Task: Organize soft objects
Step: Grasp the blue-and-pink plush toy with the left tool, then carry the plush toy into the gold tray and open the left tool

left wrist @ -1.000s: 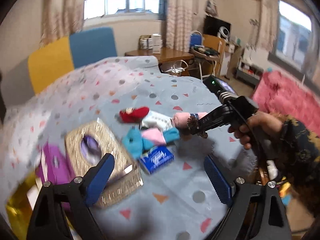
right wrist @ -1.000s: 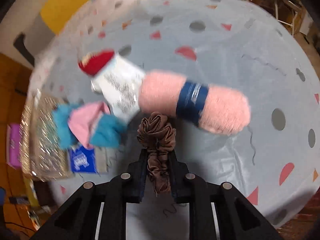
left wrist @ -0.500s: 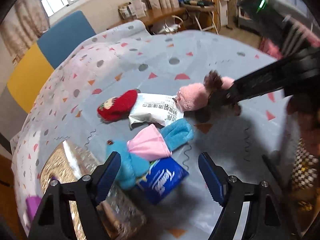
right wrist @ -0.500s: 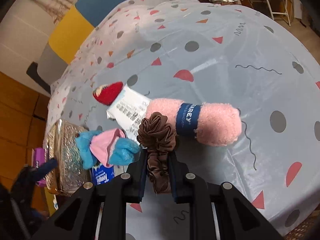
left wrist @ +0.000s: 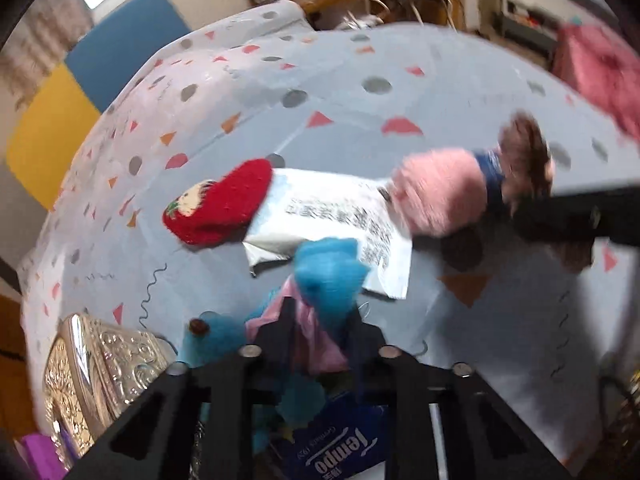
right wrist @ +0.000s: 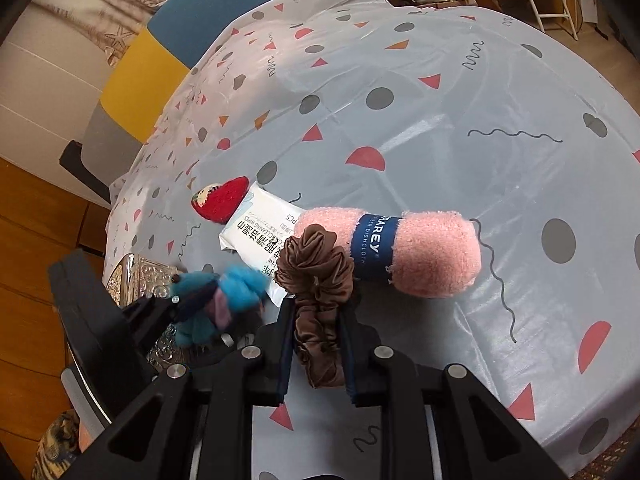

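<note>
The left gripper (left wrist: 318,320) is closing its jaws on a fluffy blue and pink sock (left wrist: 328,276), whose pink part is pinched between the black fingers while a blue end sticks up ahead of them; the view there is blurred, so how firmly the pads press is hard to judge, though the cloth looks squeezed. Beneath that gripper lies a dark blue Tempo tissue pack (left wrist: 340,452), and to its left an embossed silver tissue box (left wrist: 96,364). The right gripper (right wrist: 318,320) is clamped on a brown satin scrunchie (right wrist: 316,268), its jaws easing slightly apart with the scrunchie still pressed between them. Just beyond the scrunchie, on the patterned blue-grey tablecloth (right wrist: 440,100), rests a rolled pink dishcloth (right wrist: 432,252) with a navy paper band. Beside the roll lies a white pack of cleaning wipes (right wrist: 256,228), and touching that pack's far end is a small red knitted sock (right wrist: 220,200). Past the table's edge stands a blue and yellow chair (right wrist: 160,52).
</note>
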`<state>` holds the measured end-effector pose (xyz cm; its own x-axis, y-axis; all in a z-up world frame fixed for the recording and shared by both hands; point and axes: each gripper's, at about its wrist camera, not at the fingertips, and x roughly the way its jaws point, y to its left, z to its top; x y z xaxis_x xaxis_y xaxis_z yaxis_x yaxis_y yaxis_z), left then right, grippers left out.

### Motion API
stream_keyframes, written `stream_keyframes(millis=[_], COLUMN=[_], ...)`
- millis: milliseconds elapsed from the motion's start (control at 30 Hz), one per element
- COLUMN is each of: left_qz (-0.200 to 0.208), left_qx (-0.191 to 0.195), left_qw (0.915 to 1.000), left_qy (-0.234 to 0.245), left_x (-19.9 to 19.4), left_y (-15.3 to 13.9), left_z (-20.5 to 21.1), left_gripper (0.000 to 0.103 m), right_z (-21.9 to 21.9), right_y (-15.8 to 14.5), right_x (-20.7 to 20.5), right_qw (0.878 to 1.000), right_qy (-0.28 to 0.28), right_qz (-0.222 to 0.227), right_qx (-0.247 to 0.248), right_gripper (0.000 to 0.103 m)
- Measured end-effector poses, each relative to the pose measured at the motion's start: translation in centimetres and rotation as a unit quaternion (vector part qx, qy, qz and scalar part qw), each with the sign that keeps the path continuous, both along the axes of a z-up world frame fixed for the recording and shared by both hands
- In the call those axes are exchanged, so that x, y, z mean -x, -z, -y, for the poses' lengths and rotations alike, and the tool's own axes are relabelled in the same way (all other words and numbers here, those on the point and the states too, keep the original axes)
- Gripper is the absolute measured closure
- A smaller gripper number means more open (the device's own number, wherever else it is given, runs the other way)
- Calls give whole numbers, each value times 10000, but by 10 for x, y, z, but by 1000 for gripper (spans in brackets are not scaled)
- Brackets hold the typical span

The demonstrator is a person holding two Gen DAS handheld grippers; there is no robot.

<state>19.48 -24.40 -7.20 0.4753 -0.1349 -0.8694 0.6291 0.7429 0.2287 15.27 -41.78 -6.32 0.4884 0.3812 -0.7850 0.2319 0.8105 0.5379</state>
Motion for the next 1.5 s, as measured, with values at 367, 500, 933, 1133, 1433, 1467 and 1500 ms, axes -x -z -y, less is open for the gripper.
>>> stream_keyframes(millis=[367, 500, 933, 1133, 1433, 1467, 1500], left_qz=[78, 68, 848, 1368, 1748, 1710, 1682], left_qx=[1789, 2320, 3099, 3319, 3230, 3200, 3161], left_qw=[9821, 9681, 9306, 9091, 8777, 8740, 8717], left_qy=[-586, -943, -1754, -2114, -3078, -3234, -3346], left_x=[-9, -20, -15, 1, 44, 49, 51], left_y=[-79, -111, -192, -228, -221, -213, -207], left_z=[-49, -76, -190, -258, -375, -389, -399], left_gripper=[94, 95, 95, 95, 95, 95, 95], right_z=[-11, -13, -25, -27, -31, -32, -32], right_y=[2, 4, 7, 10, 12, 13, 14], right_x=[-5, -6, -7, -9, -10, -11, -11], right_qw=[9994, 9991, 9967, 9957, 9930, 9928, 9924], right_qy=[-240, -277, -466, -478, -518, -523, -530], right_qz=[-146, -219, -375, -489, -650, -670, -698], right_qx=[186, 238, 549, 628, 837, 849, 868], right_gripper=[82, 82, 82, 82, 82, 82, 82])
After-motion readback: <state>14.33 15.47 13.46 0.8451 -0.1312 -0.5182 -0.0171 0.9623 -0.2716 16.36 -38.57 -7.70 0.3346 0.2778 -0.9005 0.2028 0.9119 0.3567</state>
